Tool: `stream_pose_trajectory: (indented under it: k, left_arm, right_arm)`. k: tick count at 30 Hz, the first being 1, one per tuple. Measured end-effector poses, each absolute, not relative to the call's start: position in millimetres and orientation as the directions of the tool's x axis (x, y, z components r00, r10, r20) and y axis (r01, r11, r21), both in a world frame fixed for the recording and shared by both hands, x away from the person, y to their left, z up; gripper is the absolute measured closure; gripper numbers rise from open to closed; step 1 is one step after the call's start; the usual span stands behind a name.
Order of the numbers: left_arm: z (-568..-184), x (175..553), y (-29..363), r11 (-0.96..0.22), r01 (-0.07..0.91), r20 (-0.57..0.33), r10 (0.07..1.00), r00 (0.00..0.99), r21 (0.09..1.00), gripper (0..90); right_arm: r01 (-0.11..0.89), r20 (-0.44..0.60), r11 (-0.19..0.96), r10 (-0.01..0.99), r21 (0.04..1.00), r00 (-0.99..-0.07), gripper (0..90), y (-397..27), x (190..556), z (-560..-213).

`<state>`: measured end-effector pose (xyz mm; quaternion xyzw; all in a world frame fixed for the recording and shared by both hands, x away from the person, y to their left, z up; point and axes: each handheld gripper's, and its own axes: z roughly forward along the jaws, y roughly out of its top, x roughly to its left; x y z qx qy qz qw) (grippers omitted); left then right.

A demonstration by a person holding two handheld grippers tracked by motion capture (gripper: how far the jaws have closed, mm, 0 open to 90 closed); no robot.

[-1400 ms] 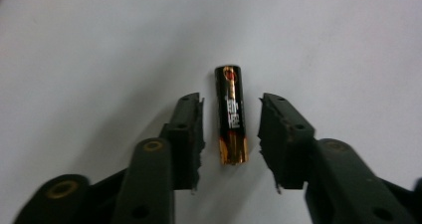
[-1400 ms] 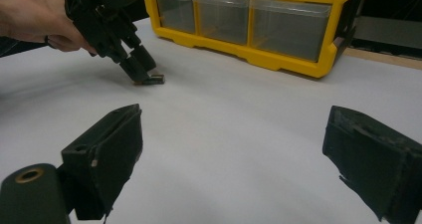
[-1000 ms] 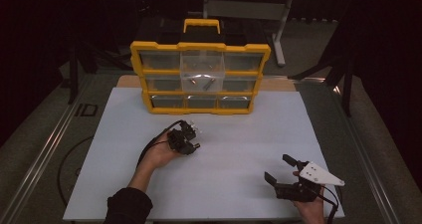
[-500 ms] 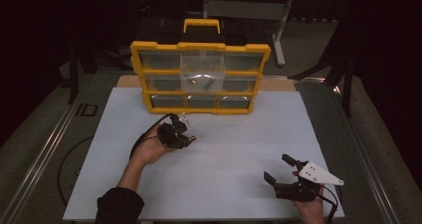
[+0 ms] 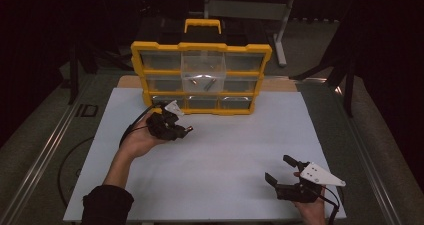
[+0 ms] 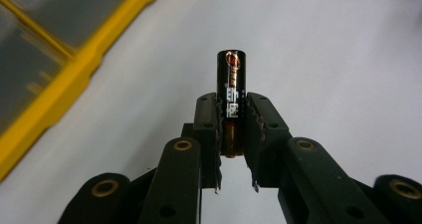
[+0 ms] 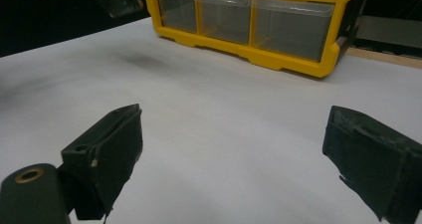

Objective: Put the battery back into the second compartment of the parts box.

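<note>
A yellow organizer with clear drawers stands upright at the back of the white table. My left gripper hovers just in front of its lower left drawers, shut on a black battery that sticks out past the fingertips. In the left gripper view the yellow frame runs along the upper left. My right gripper rests low near the table's front right, open, with nothing between its pads. The organizer lies well ahead of it in the right gripper view.
Small metal parts lie in the organizer's middle drawers. A black handle area tops the case. A cable trails from the left gripper. Dark floor and a metal stand lie beyond the table.
My left gripper has moved up the table toward the organizer's lower left drawers with the battery held. The right gripper has stayed in place.
</note>
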<state>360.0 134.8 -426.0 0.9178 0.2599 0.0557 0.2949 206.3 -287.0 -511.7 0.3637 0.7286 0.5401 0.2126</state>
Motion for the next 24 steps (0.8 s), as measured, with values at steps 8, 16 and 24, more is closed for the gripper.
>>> stream_pose_trajectory:
  k: [8,16,24]
  left_arm:
    - [-390,361,144,-0.683,0.407,-0.041,0.483,0.874,0.606,77.5]
    - [-351,364,151,-0.691,0.363,-0.030,0.443,0.896,0.625,77.5]
    - [-317,372,158,-0.686,0.348,-0.040,0.422,0.906,0.639,77.5]
  right_arm:
    - [0.301,0.084,0.150,0.761,0.942,-0.643,8.4,-287,206,-512]
    - [0.302,0.087,0.148,0.761,0.942,-0.643,8.4,-287,207,-512]
    - [0.301,0.087,0.148,0.759,0.942,-0.645,8.4,-288,207,-512]
